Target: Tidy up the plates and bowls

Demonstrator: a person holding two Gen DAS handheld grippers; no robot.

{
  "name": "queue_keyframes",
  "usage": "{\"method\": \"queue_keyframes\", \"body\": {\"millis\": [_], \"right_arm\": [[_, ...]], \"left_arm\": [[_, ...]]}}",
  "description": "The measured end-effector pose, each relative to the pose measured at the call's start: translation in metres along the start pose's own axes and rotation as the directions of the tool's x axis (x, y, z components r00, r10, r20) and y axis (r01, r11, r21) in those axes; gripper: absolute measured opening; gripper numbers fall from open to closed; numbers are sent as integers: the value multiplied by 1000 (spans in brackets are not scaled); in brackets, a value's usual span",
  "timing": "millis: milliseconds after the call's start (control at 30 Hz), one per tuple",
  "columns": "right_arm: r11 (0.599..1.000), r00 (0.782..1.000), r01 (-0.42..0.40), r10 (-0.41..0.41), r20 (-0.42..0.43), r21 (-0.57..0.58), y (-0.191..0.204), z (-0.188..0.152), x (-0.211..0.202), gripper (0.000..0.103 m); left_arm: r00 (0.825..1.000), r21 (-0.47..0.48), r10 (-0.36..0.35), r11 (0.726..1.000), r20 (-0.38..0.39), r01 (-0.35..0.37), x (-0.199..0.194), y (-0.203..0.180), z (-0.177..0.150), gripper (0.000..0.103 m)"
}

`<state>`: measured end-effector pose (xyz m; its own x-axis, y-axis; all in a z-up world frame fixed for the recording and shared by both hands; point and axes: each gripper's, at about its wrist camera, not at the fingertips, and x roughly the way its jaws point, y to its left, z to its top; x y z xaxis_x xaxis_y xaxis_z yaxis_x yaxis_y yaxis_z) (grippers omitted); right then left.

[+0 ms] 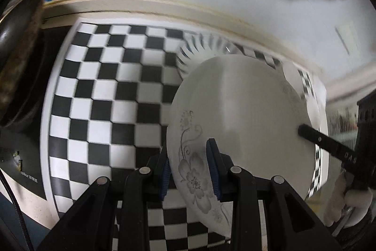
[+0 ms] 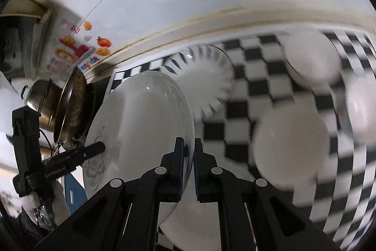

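**Floral plate carried on two thin rim grips**

You are risking a slip or a knock: the tilted floral plate (image 1: 239,124) is hanging above the checkered counter (image 1: 98,95), beyond both jaws, close over the blue-rimmed plate (image 2: 206,77). Your left gripper (image 1: 190,171) is pinching its rim narrowly; your right gripper (image 2: 189,168), nearly closed, is clamping the opposite edge.
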<state>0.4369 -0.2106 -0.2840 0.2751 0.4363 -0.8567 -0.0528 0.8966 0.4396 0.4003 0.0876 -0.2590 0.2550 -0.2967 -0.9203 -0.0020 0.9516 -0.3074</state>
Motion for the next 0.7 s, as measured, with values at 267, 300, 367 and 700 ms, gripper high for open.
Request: {"method": "queue_keyframes", "body": {"millis": [267,300,367,700], "right_arm": [[991,999,34,-33,-8,129,-48,-93,-5,9],[990,999,39,-37,-13,139,-53,-101,-4,9],[988,999,53,-51,-16,147,-60,-111,-3,9],[984,994,104,-98,-44,145,-76,-130,6,9]], "left_arm": [[993,118,45,992,-111,-32,47,-29,-36,26],[991,130,59,991,-123,-43,52,-32,-40,26],[988,150,76,987,-137,-55,60,-39,-48,26],[970,214,148,971,-190,-106,89,-49,-64,26]]}}
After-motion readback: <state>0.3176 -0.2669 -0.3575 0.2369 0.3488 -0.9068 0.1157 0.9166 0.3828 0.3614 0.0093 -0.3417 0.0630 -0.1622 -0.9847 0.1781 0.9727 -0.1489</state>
